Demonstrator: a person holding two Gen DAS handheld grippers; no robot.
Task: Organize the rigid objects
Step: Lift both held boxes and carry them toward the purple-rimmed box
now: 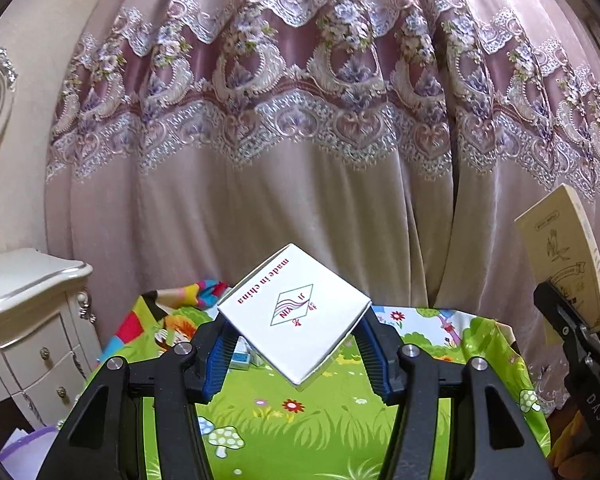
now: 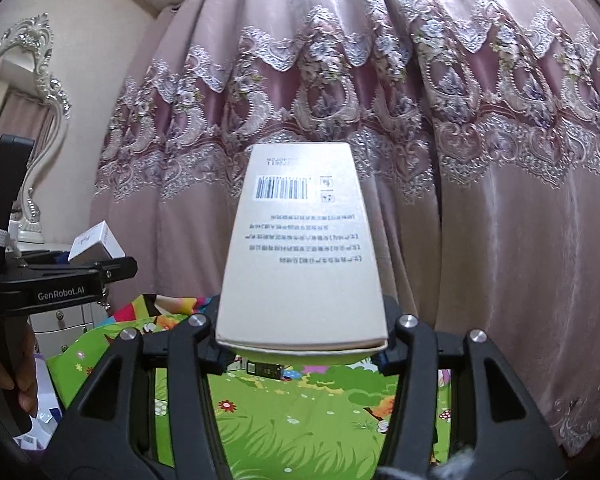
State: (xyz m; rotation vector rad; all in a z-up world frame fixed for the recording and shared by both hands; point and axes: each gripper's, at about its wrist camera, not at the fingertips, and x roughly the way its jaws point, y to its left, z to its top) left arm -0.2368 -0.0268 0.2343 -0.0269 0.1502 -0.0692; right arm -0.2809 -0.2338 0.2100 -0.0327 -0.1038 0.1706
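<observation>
My left gripper (image 1: 296, 344) is shut on a small white box (image 1: 294, 314) printed "made in china", held tilted like a diamond above the green cartoon-print cloth (image 1: 320, 412). My right gripper (image 2: 300, 350) is shut on a tall beige carton (image 2: 300, 248) with a barcode, which stands up and away from me. That same beige carton (image 1: 566, 264) shows at the right edge of the left wrist view, in the other gripper's black fingers (image 1: 576, 340). In the right wrist view the white box (image 2: 96, 242) appears at the left, above the left gripper's black body.
A pink lace-trimmed curtain (image 1: 300, 120) fills the background in both views. A white ornate dresser (image 1: 32, 320) with drawers stands to the left, with a mirror frame (image 2: 40, 60) above it. A small dark item (image 2: 266, 370) lies on the cloth. A hand (image 2: 16, 376) holds the left gripper.
</observation>
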